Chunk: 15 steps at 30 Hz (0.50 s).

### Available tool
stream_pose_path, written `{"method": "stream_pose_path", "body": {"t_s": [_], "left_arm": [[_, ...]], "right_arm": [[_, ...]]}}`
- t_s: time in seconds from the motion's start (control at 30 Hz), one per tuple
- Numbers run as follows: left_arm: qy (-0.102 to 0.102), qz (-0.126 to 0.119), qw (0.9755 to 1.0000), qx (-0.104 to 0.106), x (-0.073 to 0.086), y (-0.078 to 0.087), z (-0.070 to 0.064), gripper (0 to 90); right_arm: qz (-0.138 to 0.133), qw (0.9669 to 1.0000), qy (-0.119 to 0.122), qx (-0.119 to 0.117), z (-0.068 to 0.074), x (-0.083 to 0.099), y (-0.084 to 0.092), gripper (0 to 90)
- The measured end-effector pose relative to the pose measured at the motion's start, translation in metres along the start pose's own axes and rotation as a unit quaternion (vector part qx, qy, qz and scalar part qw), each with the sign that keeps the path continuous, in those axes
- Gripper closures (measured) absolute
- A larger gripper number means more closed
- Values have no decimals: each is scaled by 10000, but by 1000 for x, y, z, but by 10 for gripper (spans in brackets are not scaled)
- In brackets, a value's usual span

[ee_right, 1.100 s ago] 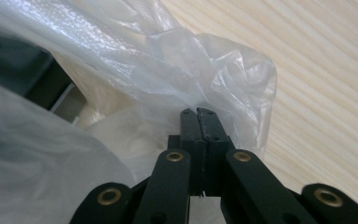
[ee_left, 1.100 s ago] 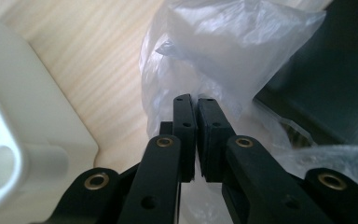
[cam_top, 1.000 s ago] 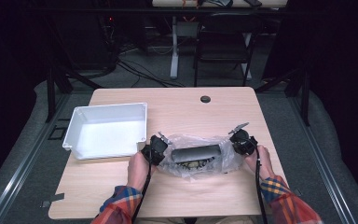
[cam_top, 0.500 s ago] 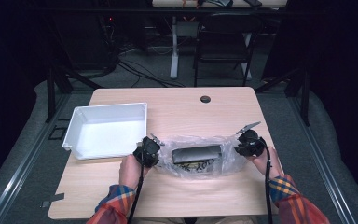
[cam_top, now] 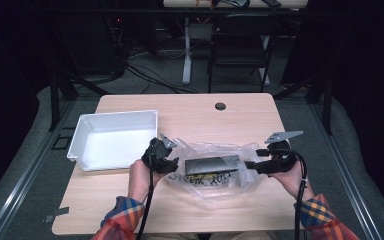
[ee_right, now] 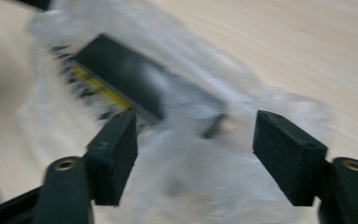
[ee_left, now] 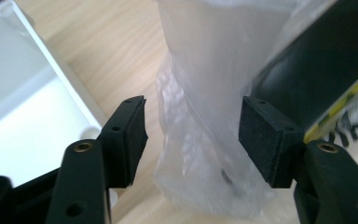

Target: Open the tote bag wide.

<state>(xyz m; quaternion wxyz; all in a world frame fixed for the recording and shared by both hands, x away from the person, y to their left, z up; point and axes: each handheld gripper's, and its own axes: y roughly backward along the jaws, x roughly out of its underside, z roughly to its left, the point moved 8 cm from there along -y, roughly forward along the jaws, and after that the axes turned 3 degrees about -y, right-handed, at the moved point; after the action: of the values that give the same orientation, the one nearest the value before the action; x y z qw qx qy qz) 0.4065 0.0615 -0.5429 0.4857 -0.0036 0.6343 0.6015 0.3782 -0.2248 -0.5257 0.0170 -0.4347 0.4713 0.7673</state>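
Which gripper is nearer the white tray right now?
Left. The left gripper hangs just beside the white tray, by its near right corner, jaws open. The right gripper is across the clear plastic bag, on its far side from the tray, jaws open.

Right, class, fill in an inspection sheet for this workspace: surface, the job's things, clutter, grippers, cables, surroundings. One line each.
Surface: light wooden table, with a small dark round spot near its far edge.
Job's things: clear plastic bag lying flat in the near middle, a dark flat box with yellow edging inside it.
Clutter: white tray to the left of the bag, nothing seen in it.
Grippers: left gripper jaws have just been opening, bag plastic between the pads, not pinched; right gripper likewise just opened, above the bag.
Cables: a black cable trails from the left gripper, another from the right.
Surroundings: dark room, chair and floor wiring beyond the table.
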Motion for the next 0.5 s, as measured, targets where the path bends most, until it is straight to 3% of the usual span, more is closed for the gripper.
{"method": "stream_pose_path", "body": {"t_s": [0.07, 0.13, 0.2, 0.33, 0.43, 0.5], "left_arm": [[18, -17, 10000, -41, -4, -5, 0, 405], [54, -40, 10000, -42, -6, -12, -1, 409], [-20, 15, 10000, 2, -6, -19, -4, 440], [-128, 141, 9998, -10, -5, -34, -4, 655], [-284, 373, 9988, -158, 1, -48, -4, 794], [-378, 563, 9975, -219, 8, -57, -4, 841]], "right_arm": [[179, 9997, 100, -153, 12, 3, -5, 262], [361, 9989, 188, 228, 10, 8, -14, 413], [622, 9971, 167, 408, 3, 16, -26, 566], [965, 9922, 92, 787, -17, 35, -49, 807], [1191, 9878, 50, 1001, -30, 44, -58, 877], [1258, 9846, 79, 1212, -39, 48, -64, 889]]}}
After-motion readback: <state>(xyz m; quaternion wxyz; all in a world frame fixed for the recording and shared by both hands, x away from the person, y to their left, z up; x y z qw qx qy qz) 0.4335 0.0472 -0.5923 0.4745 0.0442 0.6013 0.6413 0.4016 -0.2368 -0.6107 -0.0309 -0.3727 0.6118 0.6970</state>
